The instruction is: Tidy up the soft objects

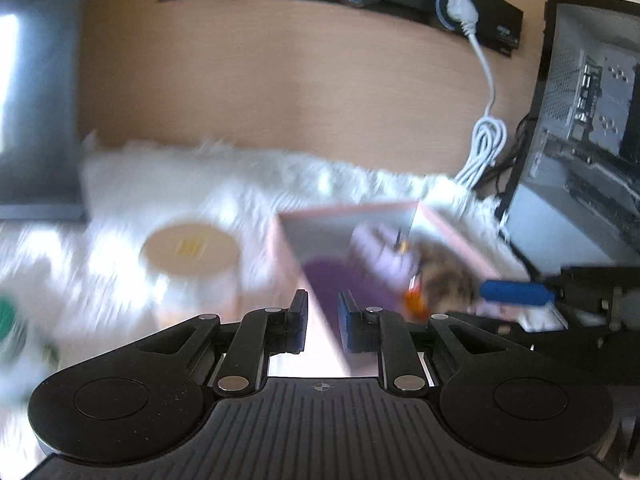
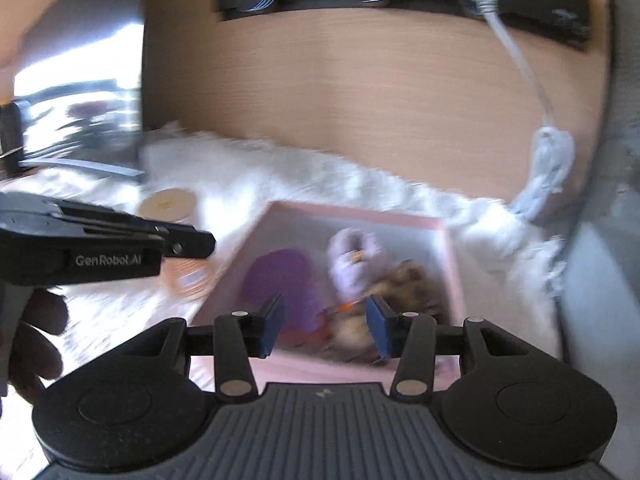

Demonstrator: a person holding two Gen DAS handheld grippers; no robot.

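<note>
A pink box stands on a white furry rug. Inside lie a purple soft piece, a lilac plush and a brown furry plush with orange parts. My left gripper hovers at the box's left wall, its pads a narrow gap apart and pressing on nothing. My right gripper hangs open over the box's near side, above the plushes, with nothing held. Both views are blurred.
A round tin with a beige lid sits left of the box. A green object lies at the far left. A white cable hangs from a wall power strip. A computer case stands to the right. A dark-gloved hand holds the left gripper.
</note>
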